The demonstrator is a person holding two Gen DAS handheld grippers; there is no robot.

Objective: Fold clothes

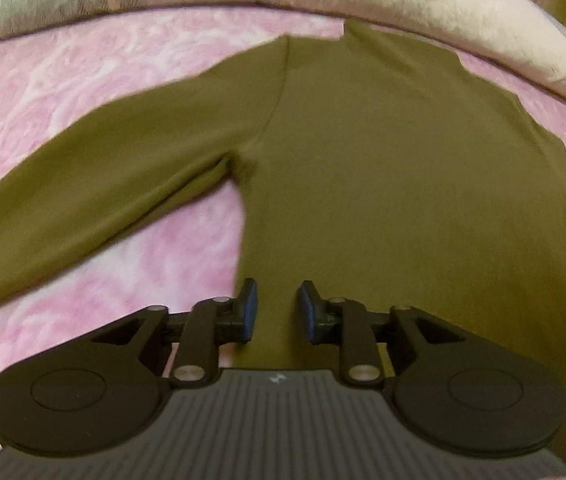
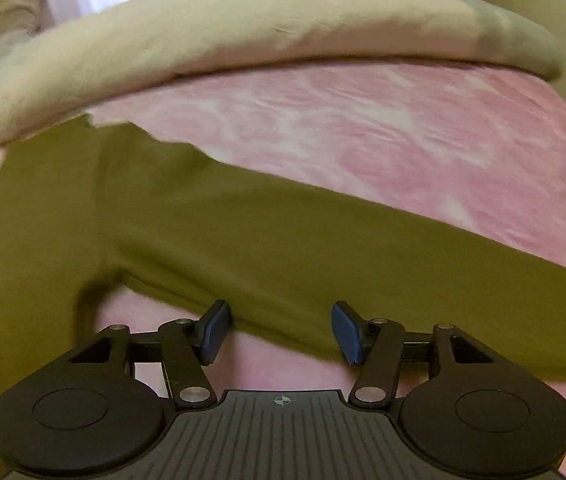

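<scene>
Underneath, pink floral bedspread point(image 1: 83, 92), cream duvet point(image 2: 243, 28).

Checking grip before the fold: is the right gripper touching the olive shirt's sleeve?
Cannot tell. In the right wrist view the right gripper stands open over the sleeve, nothing pinched; whether its pads touch the cloth is unclear.

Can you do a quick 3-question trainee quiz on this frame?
1. True or false: the olive-green long-sleeved shirt lies spread flat on the pink patterned bedspread.
2. The right tool hovers over: A) collar B) sleeve C) pillow
3. Fill in: neither tool's pads grip any ____.

Key: 1 true; 2 B; 3 fabric. The left tool is open above the shirt's lower body.
</scene>
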